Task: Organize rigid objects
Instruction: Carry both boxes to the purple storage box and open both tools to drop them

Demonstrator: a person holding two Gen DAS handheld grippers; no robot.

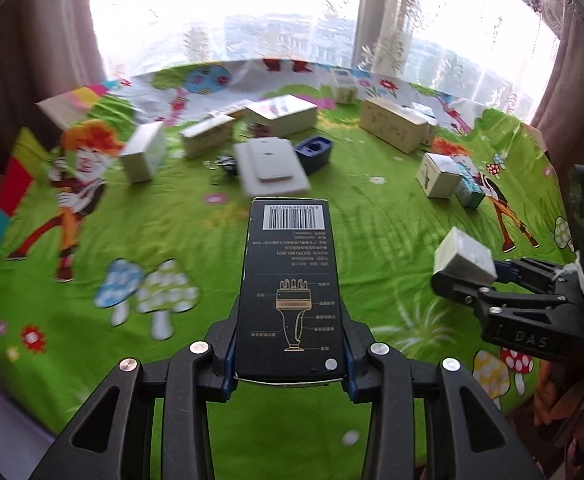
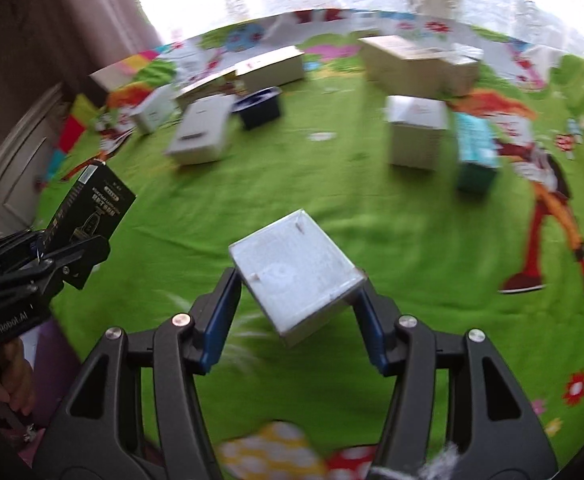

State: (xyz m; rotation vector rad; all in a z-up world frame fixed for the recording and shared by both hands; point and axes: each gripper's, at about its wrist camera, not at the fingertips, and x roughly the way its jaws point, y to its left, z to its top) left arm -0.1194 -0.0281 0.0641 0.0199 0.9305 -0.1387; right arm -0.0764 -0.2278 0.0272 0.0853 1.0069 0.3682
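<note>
Carrying two items at once, both grippers are loaded above the green cartoon mat [image 1: 372, 248] that covers the surface. The left gripper [image 1: 290, 364] has its jaws closed on the lower end of a long black box [image 1: 290, 280], which projects forward, barcode end leading. The right gripper [image 2: 296, 312] has its jaws closed on a small white box [image 2: 296, 268], held skewed, apparently by its corners; that grip looks marginal, so it should be set down level and released gently. Landmark: the grey flat box [image 1: 272, 168] at mat centre. Beyond it stand several cartons [image 1: 280, 114]; beside it, a navy tray [image 1: 314, 152]. Nearer than the grey flat box, the mat is open green, which is judged the best room for placing. The mat's near edge lies close below both grippers; keep placements inboard.
</note>
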